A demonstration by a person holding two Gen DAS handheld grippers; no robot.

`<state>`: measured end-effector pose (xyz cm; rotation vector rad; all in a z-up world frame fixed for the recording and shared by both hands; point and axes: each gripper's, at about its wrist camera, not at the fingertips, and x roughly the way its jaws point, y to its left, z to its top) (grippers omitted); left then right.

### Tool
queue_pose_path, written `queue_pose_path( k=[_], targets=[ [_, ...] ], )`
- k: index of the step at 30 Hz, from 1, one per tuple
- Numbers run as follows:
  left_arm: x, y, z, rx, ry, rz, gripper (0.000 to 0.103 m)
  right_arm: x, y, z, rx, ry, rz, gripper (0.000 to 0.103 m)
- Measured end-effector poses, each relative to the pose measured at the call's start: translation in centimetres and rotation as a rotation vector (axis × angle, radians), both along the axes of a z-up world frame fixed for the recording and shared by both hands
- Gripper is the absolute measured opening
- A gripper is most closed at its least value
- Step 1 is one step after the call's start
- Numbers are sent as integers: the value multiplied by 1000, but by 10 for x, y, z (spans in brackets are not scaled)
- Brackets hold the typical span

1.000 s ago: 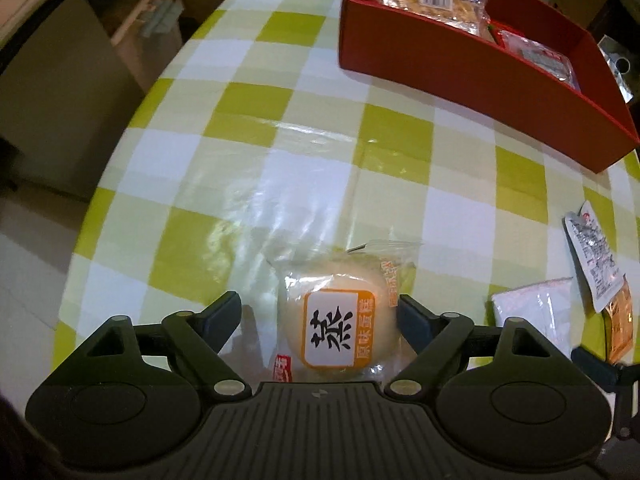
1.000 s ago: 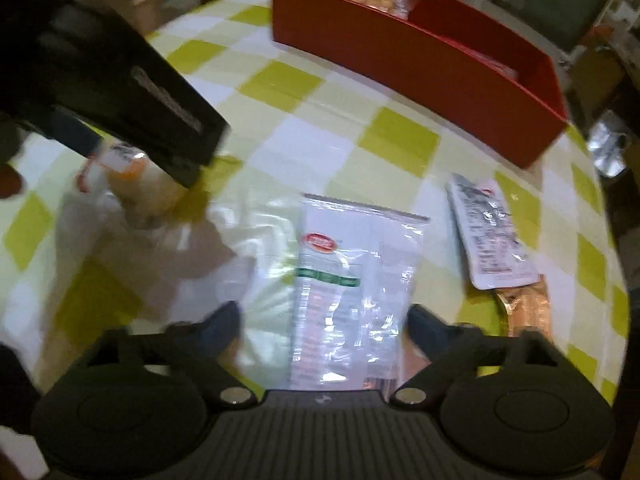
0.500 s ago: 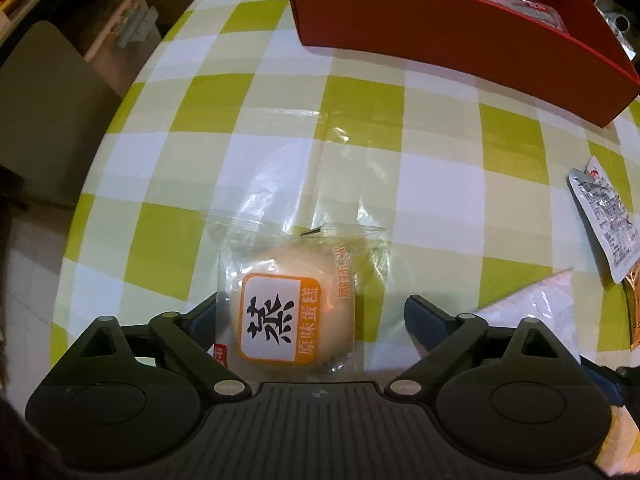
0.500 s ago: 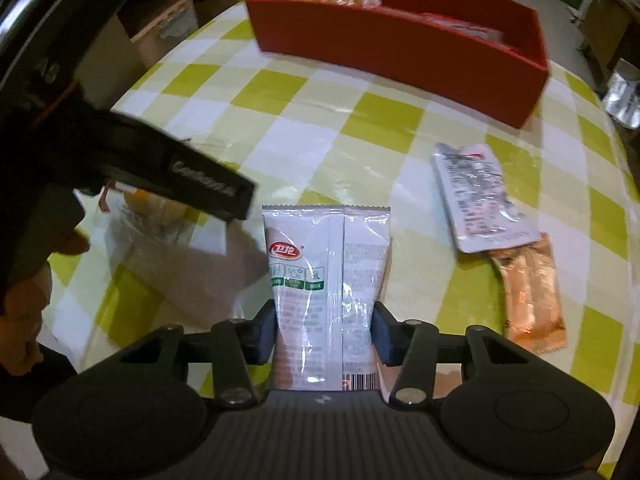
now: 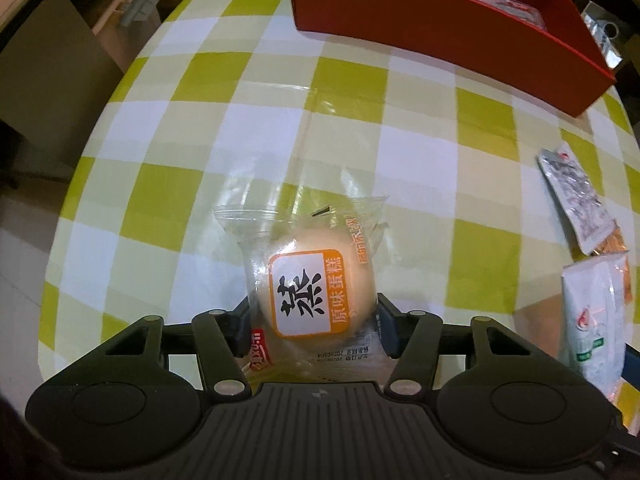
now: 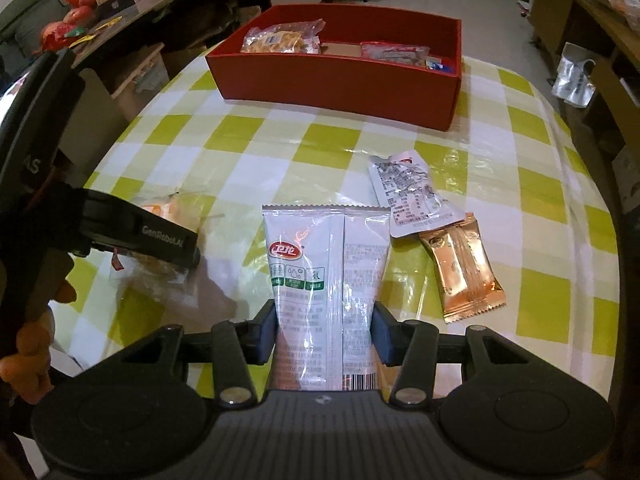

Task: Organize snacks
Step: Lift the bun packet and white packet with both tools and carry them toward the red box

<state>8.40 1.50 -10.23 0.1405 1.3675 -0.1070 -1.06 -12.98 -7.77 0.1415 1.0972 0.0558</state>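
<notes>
A round steamed cake in a clear wrapper with an orange label (image 5: 308, 280) sits between the fingers of my left gripper (image 5: 312, 320). Its jaws are closing, and the pads press on both sides of the cake. My right gripper (image 6: 326, 328) is shut on the lower part of a white snack packet (image 6: 328, 264), held a little above the checked tablecloth. The red box (image 6: 340, 80) stands at the far side of the table with several snack bags inside. The same red box (image 5: 440, 20) is at the top of the left wrist view.
A silver packet (image 6: 408, 196) and a gold packet (image 6: 460, 272) lie on the cloth to the right of the white packet. A hand (image 6: 32, 344) holds the left tool at the left edge. The table (image 5: 120, 184) curves off to the left, with a chair and boxes beyond.
The left jaws have shut on the cake, which was lying loose between them. The right jaws closed on the white packet and lifted it off the cloth, and that view now tilts up toward the box.
</notes>
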Motion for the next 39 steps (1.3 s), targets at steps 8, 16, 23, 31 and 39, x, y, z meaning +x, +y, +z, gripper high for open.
queue_pose_path(
  k=[8,16,23,31,39],
  targets=[
    [-21,-12,16,6,-55,-62,64,-6,-2,10,4,-31,-17,58],
    [-28,-25,31,53,-149,-109,64,0,-4,11,-7,-41,-33,58],
    [-34,-33,43,63,-219,-147,64,10,-5,20,-21,-76,-46,58],
    [-35,-36,52,60,-268,-156,64,16,-14,28,-21,-107,-75,58],
    [-35,-40,63,55,-312,-163,64,21,-19,40,-31,-147,-82,58]
  ],
)
